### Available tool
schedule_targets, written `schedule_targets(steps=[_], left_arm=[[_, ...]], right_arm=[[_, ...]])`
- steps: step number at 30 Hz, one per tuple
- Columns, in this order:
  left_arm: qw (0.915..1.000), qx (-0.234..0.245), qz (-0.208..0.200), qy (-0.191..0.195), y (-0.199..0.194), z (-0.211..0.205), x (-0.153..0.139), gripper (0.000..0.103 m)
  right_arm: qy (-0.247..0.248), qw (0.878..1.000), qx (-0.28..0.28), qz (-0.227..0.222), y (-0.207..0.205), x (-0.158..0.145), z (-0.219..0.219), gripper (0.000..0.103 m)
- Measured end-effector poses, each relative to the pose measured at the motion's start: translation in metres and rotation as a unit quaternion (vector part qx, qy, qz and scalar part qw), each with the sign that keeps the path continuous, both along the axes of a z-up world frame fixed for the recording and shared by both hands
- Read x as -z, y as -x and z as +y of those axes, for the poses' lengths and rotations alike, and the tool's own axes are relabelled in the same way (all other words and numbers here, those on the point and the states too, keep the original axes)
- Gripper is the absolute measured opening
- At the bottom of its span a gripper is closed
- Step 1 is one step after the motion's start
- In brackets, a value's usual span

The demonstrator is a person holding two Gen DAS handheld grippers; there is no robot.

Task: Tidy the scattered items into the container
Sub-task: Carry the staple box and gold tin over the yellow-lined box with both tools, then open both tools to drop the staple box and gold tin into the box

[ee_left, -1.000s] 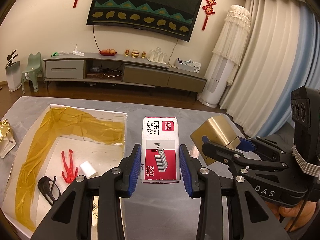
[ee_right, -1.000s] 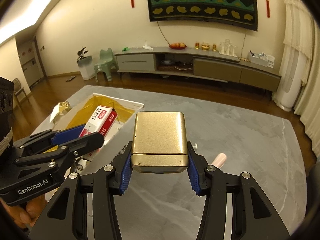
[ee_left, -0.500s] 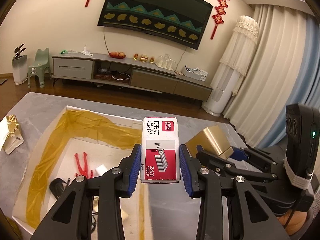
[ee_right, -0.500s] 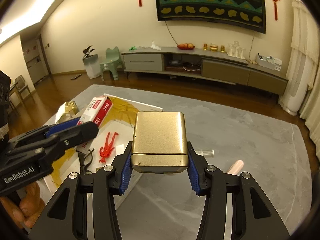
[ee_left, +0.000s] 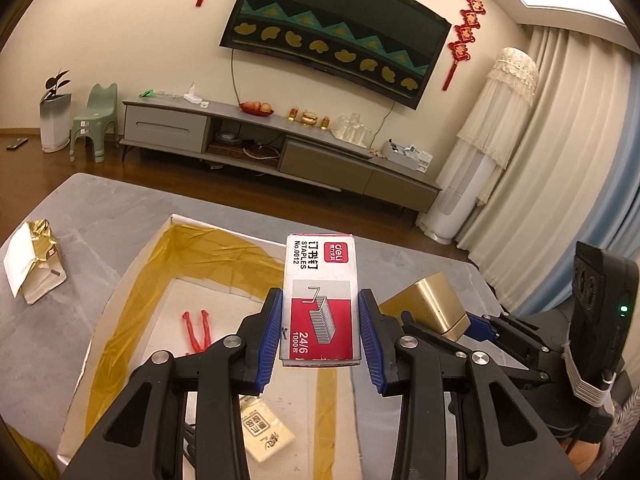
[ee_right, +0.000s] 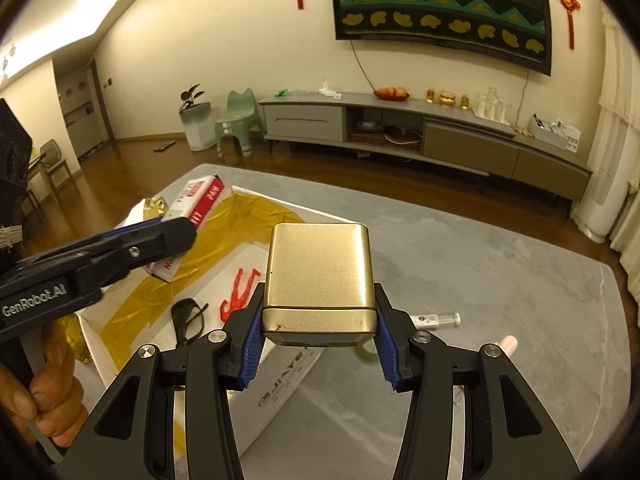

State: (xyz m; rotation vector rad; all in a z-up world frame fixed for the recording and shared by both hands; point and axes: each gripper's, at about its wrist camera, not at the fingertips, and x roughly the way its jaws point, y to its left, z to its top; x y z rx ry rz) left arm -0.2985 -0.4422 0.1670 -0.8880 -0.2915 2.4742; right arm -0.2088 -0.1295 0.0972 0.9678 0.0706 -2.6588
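My left gripper (ee_left: 319, 338) is shut on a red and white staples box (ee_left: 320, 296), held above the right part of the white cardboard box (ee_left: 132, 276) lined with yellow tape. My right gripper (ee_right: 318, 338) is shut on a gold tin (ee_right: 320, 276), held over that box's near right edge (ee_right: 280, 396). Inside the box lie a red plastic figure (ee_right: 239, 288), black glasses (ee_right: 188, 316) and a cream packet (ee_left: 266, 432). The left gripper with the staples box (ee_right: 196, 204) also shows at the left of the right wrist view. The gold tin (ee_left: 426, 304) appears right of the staples box.
On the grey table (ee_right: 500, 264) right of the box lie a small clear vial (ee_right: 434, 319), a pink tube (ee_right: 508, 344) and a pale green item (ee_right: 366, 350) partly hidden by my finger. A crumpled gold and white bag (ee_left: 34, 260) sits at the table's left. A hand (ee_right: 48, 392) grips the left tool.
Both grippers have travelled left and forward over the box, still holding their items. The box now lies under and ahead of both; the vial and pink tube have come into view.
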Motion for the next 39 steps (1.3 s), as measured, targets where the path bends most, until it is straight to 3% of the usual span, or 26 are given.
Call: schedule_targets(steps=[24,33,39], left_arm=[[0.9962,-0.038,-0.079,-0.003,0.075,-0.027,0.037,0.039],[0.995,-0.039,-0.091,0.014,0.106,-0.03,0.047,0.039],[0.9915,-0.037,-0.123,0.017,0.121,-0.02,0.063,0.039]], right_arm=[[-0.015,0.998,-0.052,-0.023,0.054,0.025,-0.049,0.051],[-0.04,0.997,-0.066,-0.017,0.08,0.03,-0.063,0.051],[-0.056,0.995,-0.073,-0.032,0.097,0.045,-0.066,0.051]])
